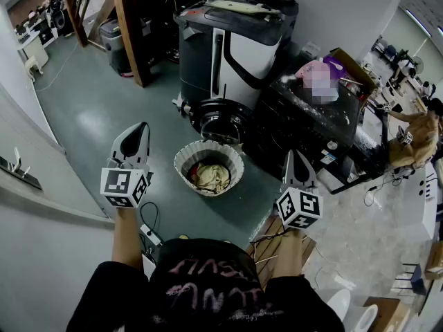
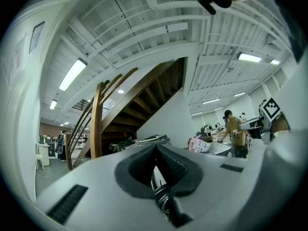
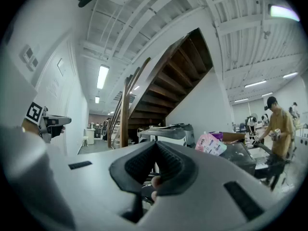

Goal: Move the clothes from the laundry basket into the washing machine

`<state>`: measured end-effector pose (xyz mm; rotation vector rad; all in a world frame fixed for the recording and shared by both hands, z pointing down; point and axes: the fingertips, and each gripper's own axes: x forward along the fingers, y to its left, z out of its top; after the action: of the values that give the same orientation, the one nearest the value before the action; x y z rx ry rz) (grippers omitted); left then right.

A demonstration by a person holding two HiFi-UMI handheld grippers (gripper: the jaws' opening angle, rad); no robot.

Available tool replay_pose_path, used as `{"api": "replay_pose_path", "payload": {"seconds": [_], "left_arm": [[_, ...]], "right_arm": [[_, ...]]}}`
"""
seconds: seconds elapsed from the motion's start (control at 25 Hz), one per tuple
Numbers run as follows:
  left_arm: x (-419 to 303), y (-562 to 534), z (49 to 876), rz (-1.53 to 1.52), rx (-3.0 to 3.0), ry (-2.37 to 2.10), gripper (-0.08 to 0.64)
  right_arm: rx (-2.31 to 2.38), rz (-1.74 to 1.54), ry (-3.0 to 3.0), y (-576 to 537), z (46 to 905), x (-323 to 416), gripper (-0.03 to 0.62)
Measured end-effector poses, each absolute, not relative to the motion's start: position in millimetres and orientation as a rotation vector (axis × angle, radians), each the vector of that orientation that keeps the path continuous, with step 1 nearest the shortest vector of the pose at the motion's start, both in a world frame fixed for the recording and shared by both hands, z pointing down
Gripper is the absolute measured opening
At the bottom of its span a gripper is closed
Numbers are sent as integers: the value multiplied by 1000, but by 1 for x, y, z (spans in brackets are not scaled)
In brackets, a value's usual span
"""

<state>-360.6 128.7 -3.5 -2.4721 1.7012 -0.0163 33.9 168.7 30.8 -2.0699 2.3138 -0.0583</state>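
Note:
A round white laundry basket point(image 1: 184, 159) stands on the grey floor with crumpled beige and red clothes point(image 1: 211, 176) inside. Just behind it is the washing machine point(image 1: 232, 54), grey and white, with its round drum opening point(image 1: 221, 122) low at the front. My left gripper point(image 1: 142, 128) is held level to the left of the basket, jaws shut and empty. To the basket's right, my right gripper point(image 1: 291, 156) is also level, shut on nothing. Both gripper views look over the shut jaws toward the room; the left gripper point(image 2: 155, 150) and the right gripper point(image 3: 155, 146) show no cloth.
A black cabinet point(image 1: 311, 126) with a pink bag point(image 1: 317, 75) on top stands right of the machine. A wooden staircase point(image 1: 128, 26) and a grey bin point(image 1: 114, 43) are behind on the left. Cables point(image 1: 266, 251) lie near my feet. A person point(image 1: 408, 140) works at the right.

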Motion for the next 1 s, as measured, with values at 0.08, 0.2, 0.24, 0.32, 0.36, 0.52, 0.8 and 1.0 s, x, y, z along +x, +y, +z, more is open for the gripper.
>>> {"api": "replay_pose_path", "payload": {"seconds": [0.08, 0.2, 0.24, 0.32, 0.36, 0.52, 0.8, 1.0], "left_arm": [[-363, 130, -5, -20, -2463, 1699, 13], [-365, 133, -6, -25, -2455, 1697, 12], [-365, 133, -6, -25, -2454, 1699, 12], [-366, 133, -7, -24, -2454, 1704, 12], [-366, 133, -7, -24, -2454, 1705, 12], [-362, 135, -5, -34, -2459, 1696, 12], [-356, 135, -5, -40, -2496, 1655, 13], [-354, 135, -2, -53, -2514, 1646, 20]], "right_arm": [[-2072, -53, 2314, 167, 30, 32, 3], [-2079, -51, 2306, 168, 30, 32, 3], [-2081, -50, 2303, 169, 30, 33, 3], [-2082, -45, 2299, 169, 28, 34, 3], [-2080, -43, 2298, 169, 27, 33, 3], [-2073, -64, 2277, 169, 28, 34, 3], [-2066, -51, 2282, 169, 26, 30, 5], [-2032, -66, 2316, 168, 30, 27, 47]]}}
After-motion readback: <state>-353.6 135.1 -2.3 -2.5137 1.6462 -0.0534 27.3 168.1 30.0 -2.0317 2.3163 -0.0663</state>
